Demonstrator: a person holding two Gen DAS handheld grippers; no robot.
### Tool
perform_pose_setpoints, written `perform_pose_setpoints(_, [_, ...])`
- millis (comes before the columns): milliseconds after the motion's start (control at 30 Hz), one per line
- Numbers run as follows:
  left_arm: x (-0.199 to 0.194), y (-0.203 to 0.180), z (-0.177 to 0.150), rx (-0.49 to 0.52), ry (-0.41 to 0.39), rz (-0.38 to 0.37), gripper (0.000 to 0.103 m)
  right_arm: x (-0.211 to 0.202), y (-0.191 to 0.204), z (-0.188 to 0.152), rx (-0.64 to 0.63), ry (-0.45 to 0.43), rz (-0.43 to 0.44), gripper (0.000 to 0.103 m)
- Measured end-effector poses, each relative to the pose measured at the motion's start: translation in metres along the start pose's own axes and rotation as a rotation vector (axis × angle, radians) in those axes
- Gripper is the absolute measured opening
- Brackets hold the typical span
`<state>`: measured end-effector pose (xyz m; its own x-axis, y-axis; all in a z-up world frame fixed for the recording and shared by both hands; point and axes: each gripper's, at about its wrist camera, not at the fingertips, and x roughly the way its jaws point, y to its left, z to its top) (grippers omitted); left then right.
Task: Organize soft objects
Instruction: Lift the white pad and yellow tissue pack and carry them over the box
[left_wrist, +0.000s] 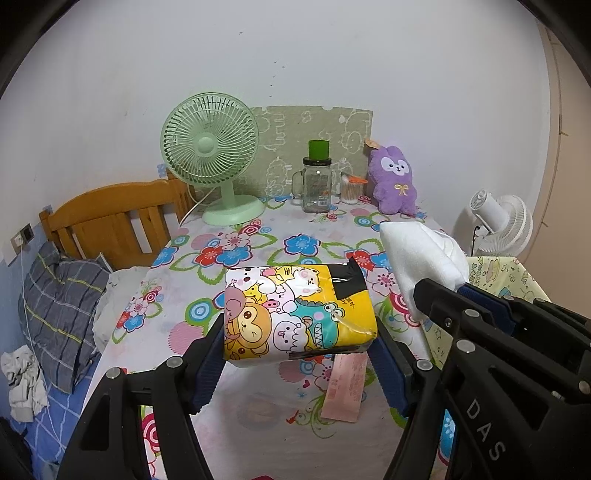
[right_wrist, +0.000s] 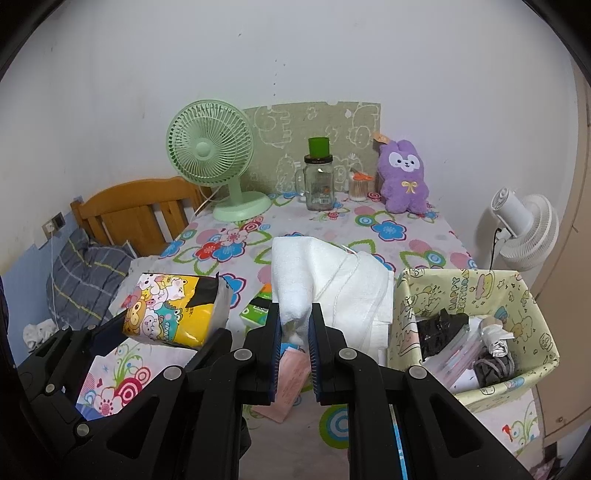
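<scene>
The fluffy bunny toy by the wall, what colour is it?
The plush bunny toy is purple with a white face and a small gold bow, clearest in the right wrist view.
</scene>
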<state>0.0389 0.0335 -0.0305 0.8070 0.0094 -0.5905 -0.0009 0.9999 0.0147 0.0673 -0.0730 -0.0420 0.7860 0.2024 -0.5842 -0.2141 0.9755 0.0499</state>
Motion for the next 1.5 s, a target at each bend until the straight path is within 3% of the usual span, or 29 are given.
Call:
perform_pose_setpoints(567, [0.008, -0.024, 0.014, 0.002, 0.000, -0.001, 0.073, 0.002, -0.024, 0.013, 0.001, 0.000, 0.006, 0.016])
perform_pose_setpoints(1500, [0.022, -0.099, 0.029, 0.043, 0.004, -0.050, 0.073, -0.003, -0.099, 0.020, 0.035, -0.005, -0.022, 0.016])
